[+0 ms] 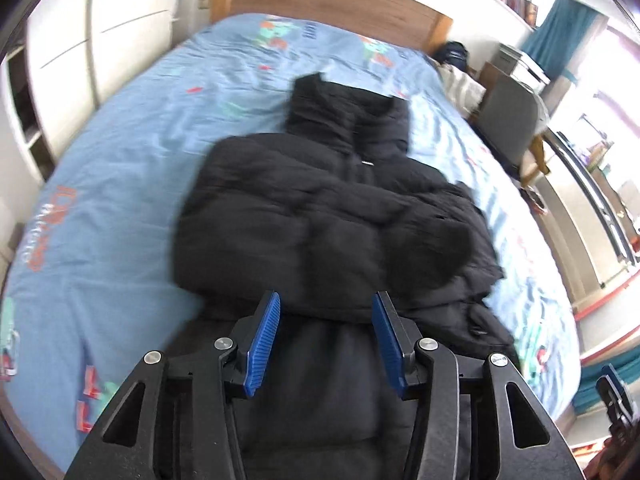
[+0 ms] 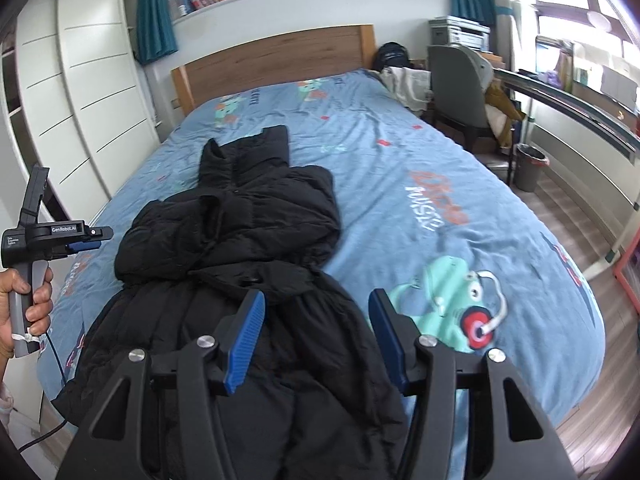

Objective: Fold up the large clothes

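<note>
Seen from the left wrist, the left tool (image 1: 326, 304) hangs above the black padded coat (image 1: 332, 216), its 2 blue pads (image 1: 264, 340) spread with nothing between them. Ahead of it the coat lies on the blue bedspread (image 1: 120, 200), sleeves folded across. From the right wrist, the right tool (image 2: 316, 302) is likewise spread and empty above the coat's hem; a hand (image 2: 24, 300) holds the left tool to its left.
</note>
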A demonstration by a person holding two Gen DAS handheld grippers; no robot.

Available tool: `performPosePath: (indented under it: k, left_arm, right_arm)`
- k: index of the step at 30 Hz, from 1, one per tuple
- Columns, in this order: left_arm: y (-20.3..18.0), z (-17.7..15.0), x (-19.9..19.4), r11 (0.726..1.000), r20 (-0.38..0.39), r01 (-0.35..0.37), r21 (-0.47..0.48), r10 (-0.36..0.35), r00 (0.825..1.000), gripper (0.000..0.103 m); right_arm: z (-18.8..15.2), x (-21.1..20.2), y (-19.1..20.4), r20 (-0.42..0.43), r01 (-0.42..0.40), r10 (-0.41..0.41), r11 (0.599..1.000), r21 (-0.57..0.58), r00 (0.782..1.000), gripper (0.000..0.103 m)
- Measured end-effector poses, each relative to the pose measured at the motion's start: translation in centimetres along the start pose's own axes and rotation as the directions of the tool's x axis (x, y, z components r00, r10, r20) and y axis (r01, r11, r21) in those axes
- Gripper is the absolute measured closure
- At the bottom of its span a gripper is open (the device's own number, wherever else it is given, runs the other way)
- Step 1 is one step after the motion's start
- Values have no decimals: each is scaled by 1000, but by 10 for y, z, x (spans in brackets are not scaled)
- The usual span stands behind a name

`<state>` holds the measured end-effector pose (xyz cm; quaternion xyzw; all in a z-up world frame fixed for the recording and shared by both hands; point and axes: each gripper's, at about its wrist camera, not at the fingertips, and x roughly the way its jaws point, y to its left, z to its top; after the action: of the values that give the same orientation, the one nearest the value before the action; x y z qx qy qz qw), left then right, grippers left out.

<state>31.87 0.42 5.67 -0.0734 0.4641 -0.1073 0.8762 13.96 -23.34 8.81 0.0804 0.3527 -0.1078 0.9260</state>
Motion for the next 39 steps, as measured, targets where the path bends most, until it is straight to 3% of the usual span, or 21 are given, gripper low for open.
performPosePath:
  k: [4, 9, 17, 22, 29, 35, 39]
  left_arm:
    - [47, 3, -1, 999, 4, -43, -30, 43, 999, 55]
    - [84, 5, 14, 998, -8, -46, -41, 46, 999, 55]
    - [99, 21, 59, 999, -25, -22, -42, 21, 999, 55]
    - [89, 36, 94, 1000, -18, -14, -16, 14, 1000, 54]
    - [74, 29, 138, 998, -11, -59, 24, 60, 998, 41]
    - [67, 12, 150, 991, 28, -117, 67, 115, 993, 33]
    - [67, 10, 151, 987, -4, -140, 84, 141, 990, 26]
  right_arm:
    - [14, 30, 47, -26, -46, 45, 998, -52, 999, 50]
    - [36, 80, 111, -65, -113, 105, 985, -134, 992, 50]
    - [67, 174, 209, -117, -195, 169, 946, -258, 979, 50]
    - [72, 227, 244, -138, -192, 154, 927, -324, 978, 50]
    - [66, 271, 224, -167, -145, 91, 926, -348, 982, 50]
    - [54, 281, 173, -194, -124, 64, 941, -314, 979, 50]
    - [49, 278, 151, -209, -127, 67, 949, -288, 976, 50]
